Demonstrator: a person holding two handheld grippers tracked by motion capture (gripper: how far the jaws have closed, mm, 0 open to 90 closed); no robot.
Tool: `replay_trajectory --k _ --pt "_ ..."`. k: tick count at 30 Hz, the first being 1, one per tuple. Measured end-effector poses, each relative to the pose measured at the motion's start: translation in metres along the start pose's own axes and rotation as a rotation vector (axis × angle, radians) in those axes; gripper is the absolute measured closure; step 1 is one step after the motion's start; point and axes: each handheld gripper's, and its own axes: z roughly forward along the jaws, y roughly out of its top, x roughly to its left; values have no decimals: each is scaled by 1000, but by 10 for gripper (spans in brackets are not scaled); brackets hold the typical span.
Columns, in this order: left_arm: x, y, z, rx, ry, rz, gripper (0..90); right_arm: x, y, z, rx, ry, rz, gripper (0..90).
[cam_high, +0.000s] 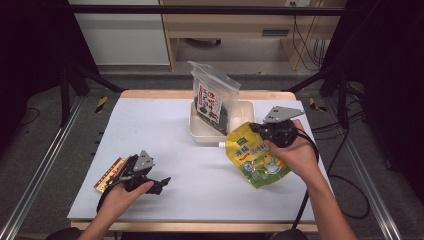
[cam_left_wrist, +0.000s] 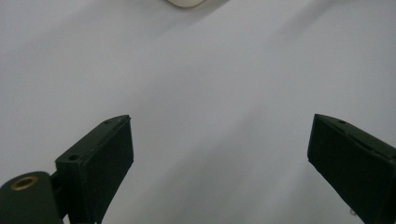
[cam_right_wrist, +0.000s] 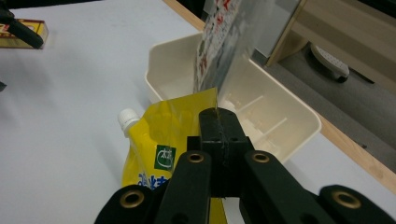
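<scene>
I hold the right gripper (cam_high: 257, 129) on the right side of the bench (cam_high: 165, 125), and its fingers are pressed together on the top edge of a yellow pouch (cam_high: 256, 156). In the right gripper view the thin edge of the yellow pouch (cam_right_wrist: 173, 135) goes between the two black fingers, and the white cap (cam_right_wrist: 127, 119) of its spout points to the left. In the high view the pouch hangs down from the gripper toward the near side, tilted, with its printed face up; I cannot tell if its lower end touches the bench.

Just beyond the pouch, at the far side of the bench, stands a cream tray (cam_high: 246, 107). A clear bag with dark content (cam_high: 214, 97) stands inside the tray and leans to the far left. In the right gripper view the cream tray (cam_right_wrist: 280, 116) is directly behind the fingers, and the clear bag (cam_right_wrist: 229, 42) rises out of it.

The left gripper (cam_high: 162, 182) rests at the near left of the bench in my left hand (cam_high: 120, 197). Its fingers (cam_left_wrist: 100, 163) are spread wide with nothing between them, above the bare bench surface. A flat red and yellow packet (cam_high: 109, 174) lies just at the left of this gripper, at the bench edge.
</scene>
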Motion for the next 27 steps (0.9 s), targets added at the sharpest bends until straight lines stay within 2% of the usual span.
replay_trajectory --k 13,17,20,27 --pt "-2 3 -3 -6 -14 11 68 25 22 20 -60 55 -15 900" --pt "-3 5 -5 -6 -30 18 70 31 27 26 -76 75 -10 900" --pt "-3 12 -9 -17 -36 31 72 34 31 30 -95 90 -10 900" --pt "5 33 -18 -21 -84 56 76 43 42 42 -112 119 -22 900"
